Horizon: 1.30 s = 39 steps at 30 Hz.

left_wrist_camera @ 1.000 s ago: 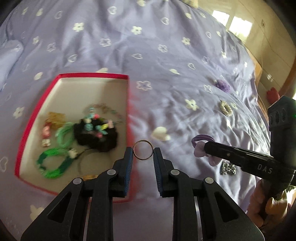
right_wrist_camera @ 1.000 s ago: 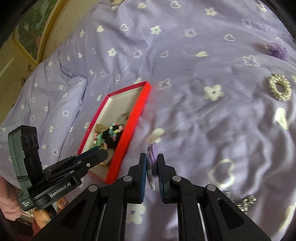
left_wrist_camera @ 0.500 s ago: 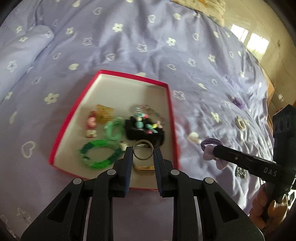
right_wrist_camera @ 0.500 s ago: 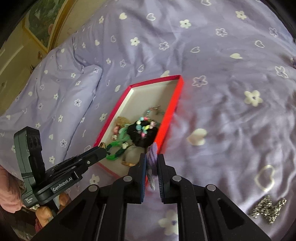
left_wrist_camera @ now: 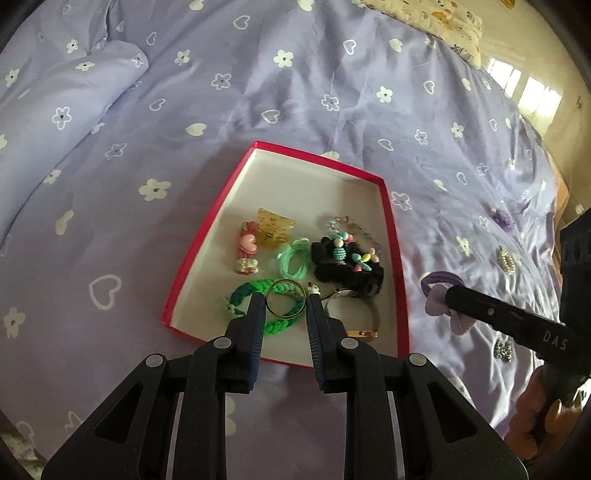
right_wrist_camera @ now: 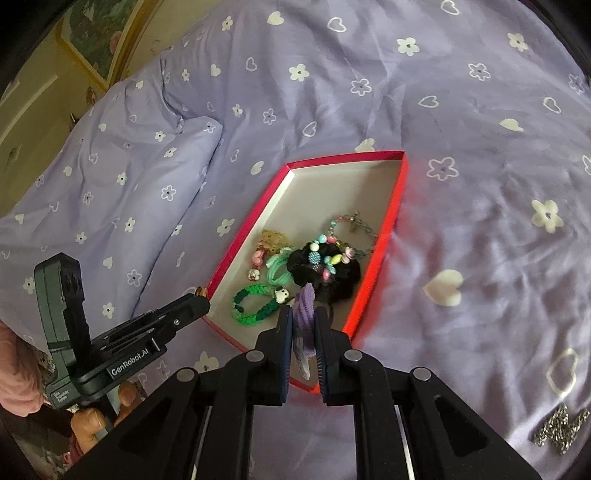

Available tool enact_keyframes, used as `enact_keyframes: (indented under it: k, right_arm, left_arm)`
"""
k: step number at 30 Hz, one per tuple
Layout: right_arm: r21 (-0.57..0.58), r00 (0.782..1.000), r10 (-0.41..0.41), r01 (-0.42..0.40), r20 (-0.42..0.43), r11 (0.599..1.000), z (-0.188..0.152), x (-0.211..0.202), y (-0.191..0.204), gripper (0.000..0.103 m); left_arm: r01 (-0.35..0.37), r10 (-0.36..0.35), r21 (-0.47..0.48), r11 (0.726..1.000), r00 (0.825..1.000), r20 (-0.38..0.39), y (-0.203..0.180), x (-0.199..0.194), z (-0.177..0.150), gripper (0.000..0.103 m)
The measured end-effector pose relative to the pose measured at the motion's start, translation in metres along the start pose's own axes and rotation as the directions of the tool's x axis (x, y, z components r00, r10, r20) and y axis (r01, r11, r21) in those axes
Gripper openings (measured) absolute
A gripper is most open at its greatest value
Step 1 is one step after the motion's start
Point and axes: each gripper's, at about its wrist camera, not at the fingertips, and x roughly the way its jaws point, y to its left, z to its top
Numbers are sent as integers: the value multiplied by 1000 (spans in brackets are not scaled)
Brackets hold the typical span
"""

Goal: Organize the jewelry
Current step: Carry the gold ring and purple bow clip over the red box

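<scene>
A red-rimmed box [left_wrist_camera: 392, 236] [right_wrist_camera: 391, 236] with a white floor lies on the purple bedspread. In it are a black beaded scrunchie [left_wrist_camera: 347, 271] [right_wrist_camera: 325, 271], a green braided band [left_wrist_camera: 255, 291] [right_wrist_camera: 255, 306], a mint hair tie [left_wrist_camera: 292, 258], a yellow claw clip [left_wrist_camera: 275, 229] and pink clips [left_wrist_camera: 246, 251]. My left gripper [left_wrist_camera: 286, 301] is shut on a thin gold ring [left_wrist_camera: 286, 301], held over the box's near end. My right gripper [right_wrist_camera: 304, 314] is shut on a purple hair tie with a bow [right_wrist_camera: 304, 317] [left_wrist_camera: 439, 299], at the box's near right corner.
On the bedspread right of the box lie a purple flower piece [left_wrist_camera: 503, 219], a pearl ring [left_wrist_camera: 506, 260] and a silver chain [left_wrist_camera: 503, 350] [right_wrist_camera: 561, 432]. A folded duvet roll [left_wrist_camera: 66, 96] lies at the left. A patterned pillow [left_wrist_camera: 436, 18] sits at the far edge.
Both grippers have moved left over the bed, from beside the box to above its near end, each keeping its item. The box now sits centred in both views.
</scene>
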Motion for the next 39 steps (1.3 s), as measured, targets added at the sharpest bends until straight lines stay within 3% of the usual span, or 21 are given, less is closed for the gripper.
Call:
enact_keyframes:
  k: [12,23,39]
  right_arm:
    - [-18,1000,3,-4,-13,1000,16,25,8,11]
    - [-11,999,-22,21,-45,1000,27,53,-5,11]
    - [-1,996,-49,49,-77,999,36,78,-22,11]
  left_arm:
    - [-30,30,2,1000,1000,-5,3,10,9,20]
    - [-109,110,20,994,993,-34,1,39,19,20]
    - [-136,139,37,990,986,-89,4,79,22,20]
